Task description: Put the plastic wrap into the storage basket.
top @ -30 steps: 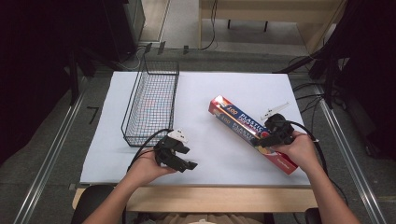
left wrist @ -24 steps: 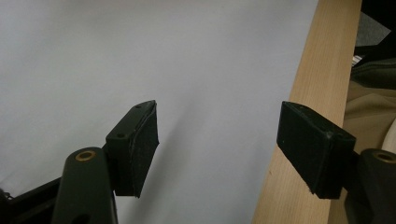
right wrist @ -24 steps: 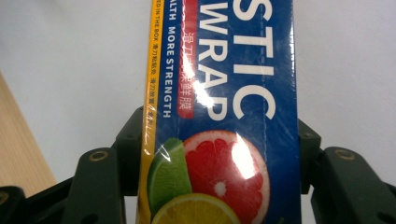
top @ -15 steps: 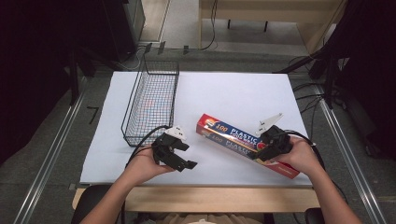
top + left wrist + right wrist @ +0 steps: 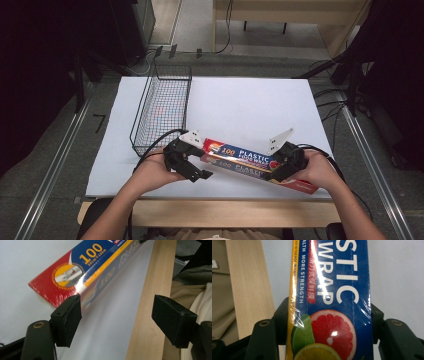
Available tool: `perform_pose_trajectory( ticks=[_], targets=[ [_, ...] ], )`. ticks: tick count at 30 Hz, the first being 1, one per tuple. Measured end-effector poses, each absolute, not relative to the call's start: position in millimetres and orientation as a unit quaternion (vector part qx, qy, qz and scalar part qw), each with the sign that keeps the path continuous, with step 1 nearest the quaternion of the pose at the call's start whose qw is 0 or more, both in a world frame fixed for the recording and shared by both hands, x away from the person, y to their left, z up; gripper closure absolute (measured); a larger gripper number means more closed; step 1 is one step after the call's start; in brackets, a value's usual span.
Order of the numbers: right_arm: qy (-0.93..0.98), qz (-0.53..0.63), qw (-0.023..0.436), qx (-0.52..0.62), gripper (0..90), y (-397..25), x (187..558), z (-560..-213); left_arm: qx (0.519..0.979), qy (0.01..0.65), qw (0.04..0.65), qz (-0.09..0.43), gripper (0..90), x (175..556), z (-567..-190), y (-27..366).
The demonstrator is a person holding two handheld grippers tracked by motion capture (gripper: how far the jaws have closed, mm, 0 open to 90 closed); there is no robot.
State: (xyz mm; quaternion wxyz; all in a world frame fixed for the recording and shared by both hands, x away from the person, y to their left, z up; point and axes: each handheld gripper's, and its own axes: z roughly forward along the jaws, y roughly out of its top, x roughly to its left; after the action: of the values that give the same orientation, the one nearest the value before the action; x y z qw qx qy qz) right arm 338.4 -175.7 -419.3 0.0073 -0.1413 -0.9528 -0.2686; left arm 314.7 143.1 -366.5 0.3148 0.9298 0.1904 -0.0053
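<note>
Right gripper view: glossy rectangular plastic-wrap box (image 5: 332, 302) between matte jaws.

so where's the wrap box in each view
high view: wrap box lies low centre, between the two hands.
left gripper view: its red end sits upper left, by the left claw's near jaw.
right gripper view: centre, clamped in the right claw.
Shared landmark: wooden table edge.

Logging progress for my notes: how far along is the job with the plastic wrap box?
Done: the right gripper is shut on the box, jaws on both its sides. In hand: the left gripper, open, has one jaw at the box's end. Left: the box is not in the basket, perhaps its goal.
</note>
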Motion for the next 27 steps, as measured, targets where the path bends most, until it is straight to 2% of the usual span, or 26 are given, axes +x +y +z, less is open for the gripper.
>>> perform_pose_trajectory(
  ticks=[11, 16, 27],
  targets=[
    [-0.961, -0.264, 0.018, -0.083, 41.5, -159.0, 324.6, -413.4, 0.940, 0.138, 0.313, -0.010, 22.4, 318.3, -359.6, 112.8],
    [-0.964, -0.259, 0.018, -0.064, 41.5, -149.6, 319.9, -409.9, 0.946, 0.092, 0.309, 0.007, 21.6, 319.2, -364.9, 97.4],
    [-0.968, -0.250, 0.007, -0.035, 41.4, -129.9, 314.9, -402.9, 0.962, 0.083, 0.258, -0.021, 21.9, 322.1, -377.9, 74.6]
  ],
)
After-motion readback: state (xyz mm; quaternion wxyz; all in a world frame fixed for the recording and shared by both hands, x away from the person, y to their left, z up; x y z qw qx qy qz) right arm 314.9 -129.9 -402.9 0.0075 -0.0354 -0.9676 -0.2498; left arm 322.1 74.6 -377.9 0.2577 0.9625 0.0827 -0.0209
